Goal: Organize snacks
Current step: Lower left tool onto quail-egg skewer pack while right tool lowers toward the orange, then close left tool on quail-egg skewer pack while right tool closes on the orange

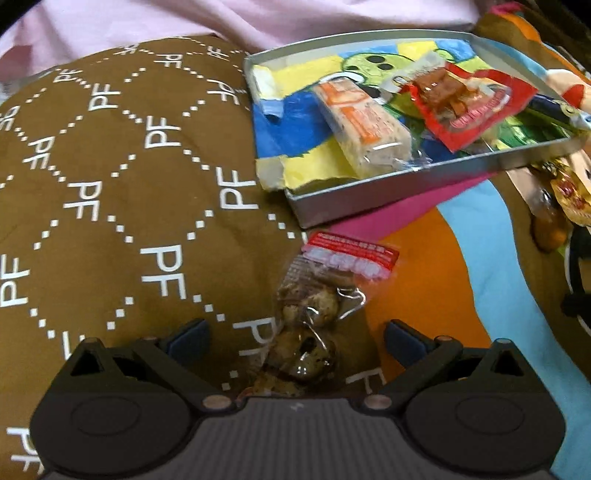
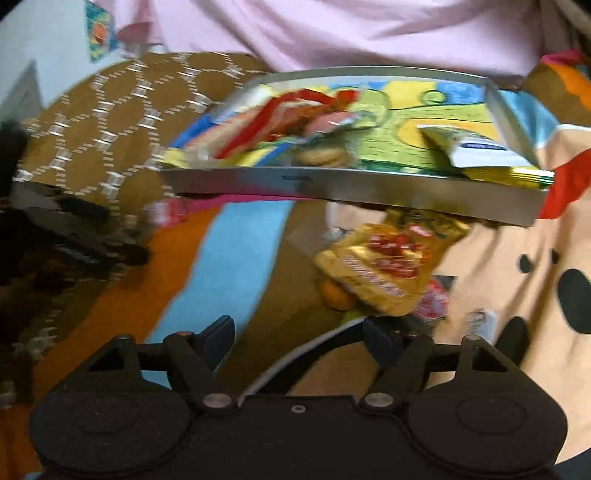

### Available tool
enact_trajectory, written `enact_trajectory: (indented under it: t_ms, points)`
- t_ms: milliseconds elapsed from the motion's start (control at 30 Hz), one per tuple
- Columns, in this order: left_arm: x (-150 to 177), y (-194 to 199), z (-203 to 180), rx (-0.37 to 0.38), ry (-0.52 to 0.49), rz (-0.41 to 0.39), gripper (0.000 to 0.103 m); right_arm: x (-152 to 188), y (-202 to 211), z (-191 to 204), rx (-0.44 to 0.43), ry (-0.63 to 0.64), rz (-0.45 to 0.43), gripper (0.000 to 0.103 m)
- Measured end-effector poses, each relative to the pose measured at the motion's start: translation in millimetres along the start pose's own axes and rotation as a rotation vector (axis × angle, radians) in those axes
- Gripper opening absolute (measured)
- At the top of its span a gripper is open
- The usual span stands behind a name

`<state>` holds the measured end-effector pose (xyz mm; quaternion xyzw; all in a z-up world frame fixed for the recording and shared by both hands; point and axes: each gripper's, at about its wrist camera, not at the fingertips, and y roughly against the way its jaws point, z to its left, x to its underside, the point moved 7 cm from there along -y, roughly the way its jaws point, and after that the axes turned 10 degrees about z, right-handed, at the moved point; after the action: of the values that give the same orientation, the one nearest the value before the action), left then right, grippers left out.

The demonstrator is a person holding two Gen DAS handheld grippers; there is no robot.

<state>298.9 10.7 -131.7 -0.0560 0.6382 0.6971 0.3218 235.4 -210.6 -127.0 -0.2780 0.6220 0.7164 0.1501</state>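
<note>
Nearest the left wrist camera, the left gripper [image 1: 295, 341] has its blue-padded fingers [image 1: 190, 338] spread wide apart, with a clear plastic packet of brown speckled eggs with a red-and-white header [image 1: 317, 314] lying between them on the brown quilt printed with white "PF" letters [image 1: 122, 177]; neither pad touches the packet. Beyond the packet, a shallow rectangular silver metal tray lined with a bright cartoon print [image 1: 354, 206] rests on the quilt where the brown fabric meets orange, pink and light-blue patches. Inside the tray lie a long pale snack bar in a clear wrapper with orange labels [image 1: 360, 129] and, just beside it, a red packet holding brown pieces [image 1: 469, 105]. In the right wrist view, which is motion-blurred, the right gripper [image 2: 299, 336] also has its fingers [image 2: 219, 334] apart, with only bedding between them. A crumpled gold foil snack packet with red print [image 2: 384, 266] lies just ahead of the right-hand finger, near the tray's front wall [image 2: 332, 188], and a small orange item [image 2: 334, 295] shows beneath it. A yellow-green packet with a white-and-blue label [image 2: 487, 155] overhangs the tray's right corner. Pink fabric [image 2: 332, 33] lies behind the tray.
</note>
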Motion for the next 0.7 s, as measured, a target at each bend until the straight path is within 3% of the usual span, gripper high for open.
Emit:
enact_trajectory:
  t_ms: [167,300,467,633,700]
  points:
    - [7,-1,-15,0.107,-0.007,0.006,0.101,-8,-7,-9,0.002,-0.073,-0.041,0.069]
    - [10,0,-32,0.109,-0.033,0.0,0.1,-12,-11,-5,-0.01,-0.069,-0.064,0.061]
    - [10,7,-36,0.14,0.01,0.002,0.088,-13,-10,-6,-0.032,-0.089,-0.072,0.051]
    - [14,16,-44,0.153,-0.004,0.005,0.08,-11,-9,1,-0.048,-0.063,-0.066,0.05]
    - [12,15,-45,0.127,-0.029,0.008,0.076,-12,-10,1,-0.034,-0.061,-0.066,0.049]
